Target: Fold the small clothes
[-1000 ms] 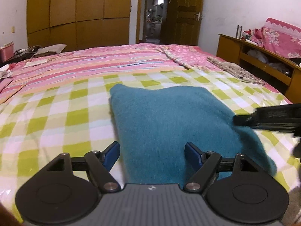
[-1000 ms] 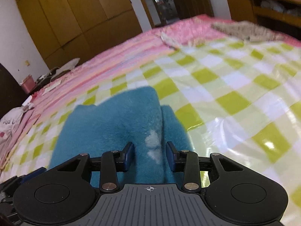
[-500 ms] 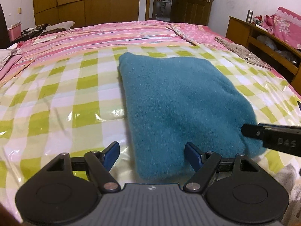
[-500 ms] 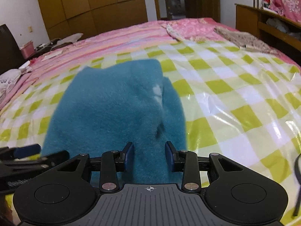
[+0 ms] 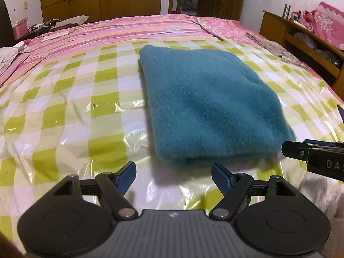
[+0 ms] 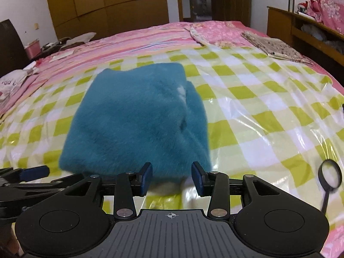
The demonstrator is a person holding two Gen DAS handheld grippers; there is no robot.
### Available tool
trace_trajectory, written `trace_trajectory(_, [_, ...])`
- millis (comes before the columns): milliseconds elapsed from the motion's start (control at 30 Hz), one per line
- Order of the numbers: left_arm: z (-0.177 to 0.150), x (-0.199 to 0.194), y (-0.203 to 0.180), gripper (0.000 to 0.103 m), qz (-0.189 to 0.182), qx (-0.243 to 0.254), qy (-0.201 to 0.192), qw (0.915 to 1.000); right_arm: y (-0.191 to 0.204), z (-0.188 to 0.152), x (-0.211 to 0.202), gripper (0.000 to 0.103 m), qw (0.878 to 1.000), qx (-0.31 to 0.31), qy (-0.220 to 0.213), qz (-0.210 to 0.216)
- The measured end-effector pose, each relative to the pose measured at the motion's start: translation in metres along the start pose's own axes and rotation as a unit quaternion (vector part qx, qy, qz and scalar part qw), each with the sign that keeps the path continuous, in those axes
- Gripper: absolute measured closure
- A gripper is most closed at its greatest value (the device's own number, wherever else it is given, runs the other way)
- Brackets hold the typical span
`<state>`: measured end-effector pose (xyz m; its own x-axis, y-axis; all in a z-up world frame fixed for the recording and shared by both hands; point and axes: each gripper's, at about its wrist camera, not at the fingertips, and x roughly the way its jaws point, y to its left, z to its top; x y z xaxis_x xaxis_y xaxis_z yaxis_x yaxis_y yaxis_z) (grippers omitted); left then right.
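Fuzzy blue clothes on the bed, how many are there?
1. The folded teal garment lies on the green checked sheet, just ahead of both grippers. Other cloths lie farther back on the bed, but none is blue. Whether anything is tucked underneath cannot be seen.

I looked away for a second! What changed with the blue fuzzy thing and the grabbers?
The right gripper has just been opening, letting go of the blue cloth. Both grippers pulled back toward the near edge, so the left gripper is clear of it. The cloth stayed folded on the checked sheet.
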<state>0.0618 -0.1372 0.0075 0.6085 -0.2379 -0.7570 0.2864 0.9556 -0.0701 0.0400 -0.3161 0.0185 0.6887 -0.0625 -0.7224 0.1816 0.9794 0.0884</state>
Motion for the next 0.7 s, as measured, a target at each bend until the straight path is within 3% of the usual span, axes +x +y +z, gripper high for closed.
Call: trace_trajectory(700, [-0.033,-0.03,0.001,0.007,0.009,0.007,-0.009,0.9999,0.022,-0.044,-0.026,0.045,1.0,-0.01,0.015,-0.008])
